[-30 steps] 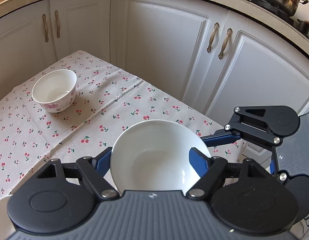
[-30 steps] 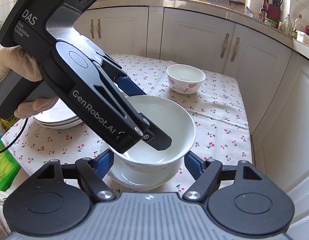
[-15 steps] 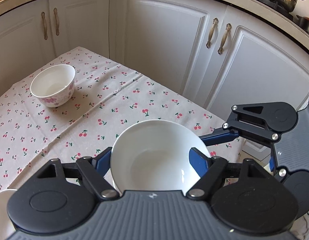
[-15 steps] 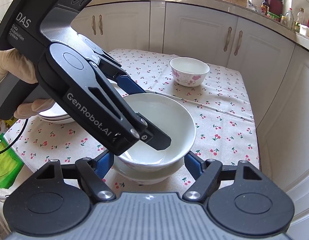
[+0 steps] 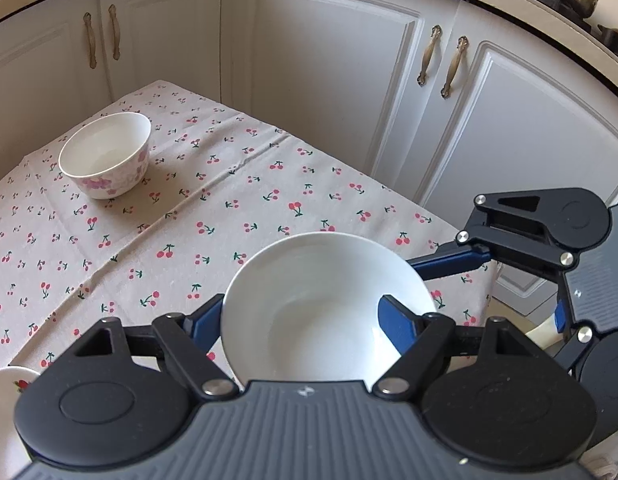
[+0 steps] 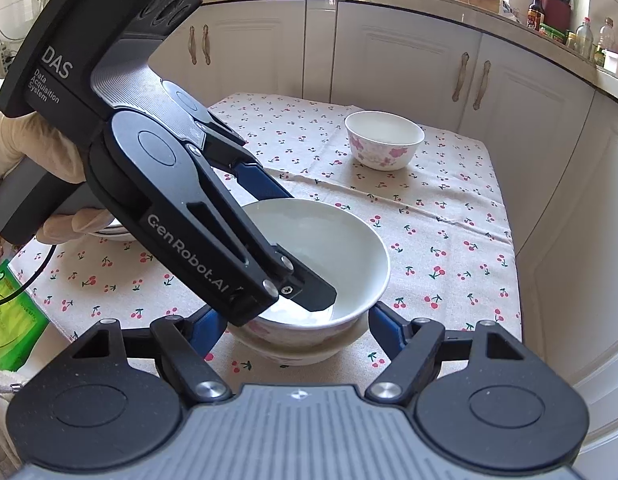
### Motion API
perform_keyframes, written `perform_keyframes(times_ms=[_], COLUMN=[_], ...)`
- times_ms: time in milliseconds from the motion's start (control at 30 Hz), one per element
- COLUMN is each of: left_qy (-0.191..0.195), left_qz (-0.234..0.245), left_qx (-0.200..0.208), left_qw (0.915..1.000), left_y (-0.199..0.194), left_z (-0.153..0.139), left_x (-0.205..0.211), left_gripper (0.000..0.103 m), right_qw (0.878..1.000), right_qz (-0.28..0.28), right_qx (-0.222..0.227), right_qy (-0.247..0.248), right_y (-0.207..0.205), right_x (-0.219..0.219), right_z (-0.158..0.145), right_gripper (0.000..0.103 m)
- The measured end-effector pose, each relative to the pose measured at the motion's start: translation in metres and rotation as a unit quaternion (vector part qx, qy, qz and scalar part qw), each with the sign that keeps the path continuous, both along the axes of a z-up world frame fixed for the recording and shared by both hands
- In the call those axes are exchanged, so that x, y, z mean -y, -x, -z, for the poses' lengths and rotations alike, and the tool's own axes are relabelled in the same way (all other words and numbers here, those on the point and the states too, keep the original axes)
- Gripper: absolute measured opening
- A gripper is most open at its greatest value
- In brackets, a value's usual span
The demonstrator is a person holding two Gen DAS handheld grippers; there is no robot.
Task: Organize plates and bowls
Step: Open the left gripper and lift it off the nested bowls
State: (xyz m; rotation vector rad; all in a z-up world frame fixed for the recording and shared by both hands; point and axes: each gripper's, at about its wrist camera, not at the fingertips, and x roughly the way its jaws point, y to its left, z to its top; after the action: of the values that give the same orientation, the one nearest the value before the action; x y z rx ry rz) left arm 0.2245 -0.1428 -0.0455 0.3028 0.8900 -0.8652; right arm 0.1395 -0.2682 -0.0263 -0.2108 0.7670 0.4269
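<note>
**Upper bowl lowered into lower bowl at near edge of tabletop**

Since the earlier frames the white bowl (image 6: 329,248) has sunk. It was held clear above the lower bowl (image 6: 309,354). It now sits nested in it, with only a narrow band of the lower bowl showing beneath its rim. The small flowered bowl (image 5: 105,156) has kept its place at the far side of the tabletop (image 5: 229,216), well apart from the nested pair.

Left gripper (image 5: 301,320): clenched on the white bowl. In the left wrist view one blue pad lies against the outside of the rim. The other overlaps the opposite wall. In the right wrist view its near fingertip reaches down inside the bowl. A gloved hand (image 6: 33,148) holds its handle.

Right gripper (image 6: 295,328): closed around the lower bowl, one blue pad at each side at the level of its wall. In the left wrist view one of its fingers passes behind the white bowl.

Both bowls stand upright near the tabletop's near edge, on the cherry-print cloth. A pink flower pattern shows on the outside of the white bowl. White cabinet doors (image 5: 329,80) stand behind the tabletop. A green packet (image 6: 9,320) lies off its left corner.
</note>
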Motion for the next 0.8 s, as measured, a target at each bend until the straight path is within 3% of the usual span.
perform_keyframes(times_ms=[200,433,533,633,800], left_qy=[0.001,0.014,0.022,0.035,0.037], left_qz=[0.002,0.003,-0.003,-0.012,-0.027], left_qx=[0.000,0.006,0.013,0.020,0.028], left_qw=[1.0000,0.9999,0.9997,0.9991,0.9986], left_y=[-0.001,0.003,0.005,0.006,0.007], left_z=[0.001,-0.005,-0.011,-0.016,-0.020], left_x=[-0.001,-0.009,-0.016,-0.024,-0.036], left_gripper=[0.080,0.085,0.086,0.094,0.095], right_qw=[1.000,0.999,0.999,0.999,0.999], right_qz=[0.002,0.000,-0.001,0.001,0.006], right_qx=[-0.002,0.031,0.043,0.042,0.041], right_qy=[-0.001,-0.024,-0.026,-0.022,-0.024], right_y=[-0.001,0.005,0.008,0.009,0.011], right_x=[0.000,0.005,0.006,0.006,0.004], right_z=[0.002,-0.008,-0.013,-0.012,-0.010], right_gripper=[0.082,0.103,0.103,0.103,0.103])
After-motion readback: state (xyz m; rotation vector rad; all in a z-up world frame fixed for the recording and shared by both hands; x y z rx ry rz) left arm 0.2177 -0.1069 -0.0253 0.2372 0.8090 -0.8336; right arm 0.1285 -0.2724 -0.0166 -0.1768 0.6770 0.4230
